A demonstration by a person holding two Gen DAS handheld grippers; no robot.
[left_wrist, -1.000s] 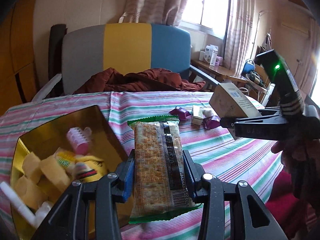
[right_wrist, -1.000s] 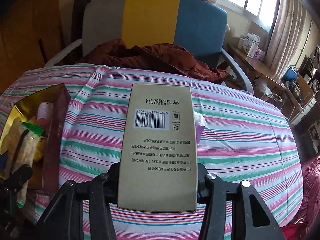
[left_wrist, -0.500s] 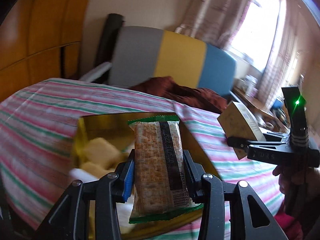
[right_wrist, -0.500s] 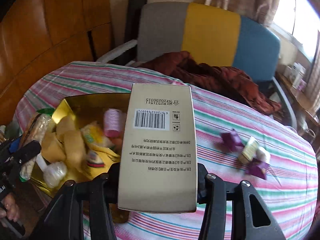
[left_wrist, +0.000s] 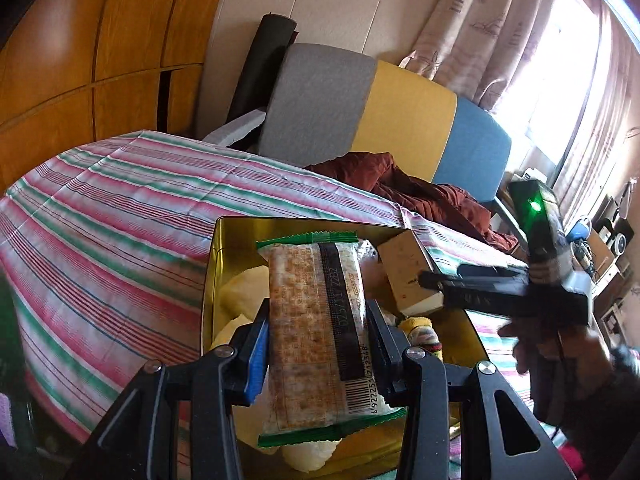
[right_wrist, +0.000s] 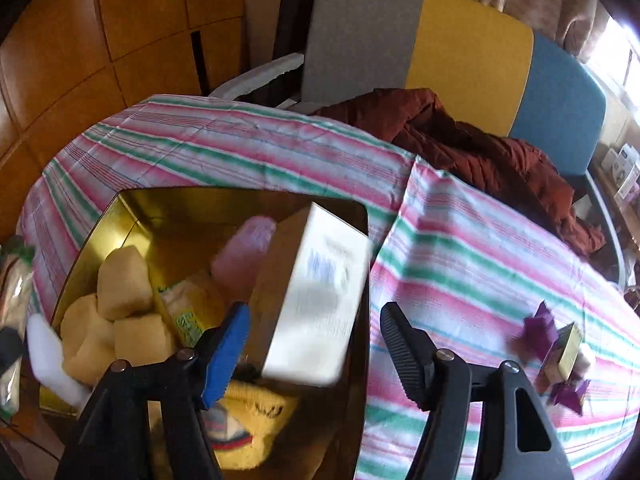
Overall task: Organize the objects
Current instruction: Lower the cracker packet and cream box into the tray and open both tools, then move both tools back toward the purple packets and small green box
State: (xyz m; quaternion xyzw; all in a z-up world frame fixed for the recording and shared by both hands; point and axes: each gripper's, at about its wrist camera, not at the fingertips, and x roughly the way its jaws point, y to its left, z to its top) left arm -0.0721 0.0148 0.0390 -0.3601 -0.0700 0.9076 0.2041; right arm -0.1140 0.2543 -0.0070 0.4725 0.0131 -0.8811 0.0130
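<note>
My left gripper [left_wrist: 318,312] is shut on a green-edged cracker packet [left_wrist: 308,360] and holds it over the open gold tin [left_wrist: 280,222]. My right gripper [right_wrist: 316,312] is over the same tin [right_wrist: 224,194] with its jaws opening. The tan cardboard box [right_wrist: 320,264] is tilted and blurred between them, and the right pad stands clear of it. In the left wrist view the box [left_wrist: 404,268] hangs at the right gripper's tip [left_wrist: 432,284]. Yellow buns [right_wrist: 124,280], a pink roll [right_wrist: 244,252] and a yellow packet [right_wrist: 248,412] lie in the tin.
The tin sits on a striped tablecloth [right_wrist: 200,148]. Purple wrapped sweets [right_wrist: 544,328] and a small gold box [right_wrist: 568,348] lie to the right. A red-brown garment [right_wrist: 460,136] is draped on the grey, yellow and blue chair [right_wrist: 472,40] behind. A hand [left_wrist: 560,352] holds the right gripper.
Both grippers swung left until they hung over the tin. The right jaws have spread apart and the box, held upright before, now tips over between them. The left grip is unchanged.
</note>
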